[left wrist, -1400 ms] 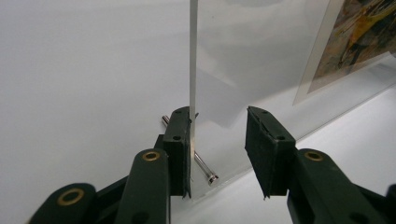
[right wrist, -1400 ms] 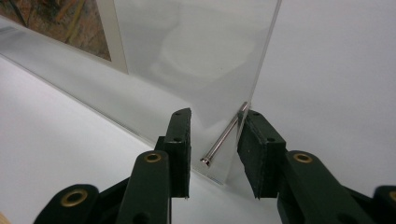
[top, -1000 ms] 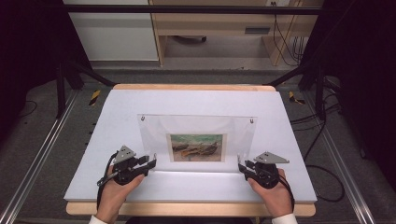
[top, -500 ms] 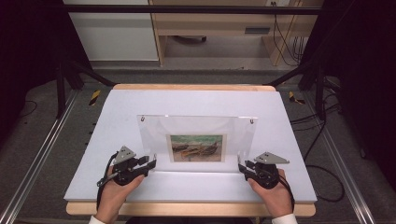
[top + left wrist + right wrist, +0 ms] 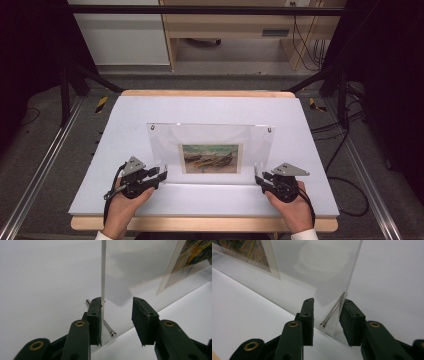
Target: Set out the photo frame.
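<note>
both hand-held grippers, left (image 5: pixel 117 322) and right (image 5: pixel 326 321), gape around acrylic frame (image 5: pixel 212 137) corners, seemingly touching.

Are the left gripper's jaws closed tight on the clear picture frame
No, the left gripper stands open: one jaw lies against the acrylic frame's edge, the other is well apart from it.

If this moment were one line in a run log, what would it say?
left tool: open, straddling frame's lower left corner | right tool: open, straddling lower right corner | acrylic picture frame: standing on white table
</note>
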